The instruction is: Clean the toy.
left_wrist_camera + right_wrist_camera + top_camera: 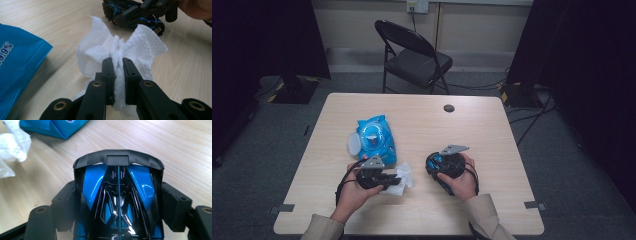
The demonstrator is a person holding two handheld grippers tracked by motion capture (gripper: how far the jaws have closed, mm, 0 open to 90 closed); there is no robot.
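The left gripper [117, 62] pinches a soft, crumpled white wipe [120, 50]; the right gripper [117, 195] clamps the rigid, glossy blue-and-black toy car [117, 192] by its flanks, likely slippery.

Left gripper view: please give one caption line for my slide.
Left gripper shut on a white wipe, a blue toy car held beyond it.

This looks like a lab or recording room. Beyond the gripper [388, 179] stand a bare wooden table [472, 125], a black folding chair [412, 55], dark curtains [267, 35] and floor cables [532, 117].
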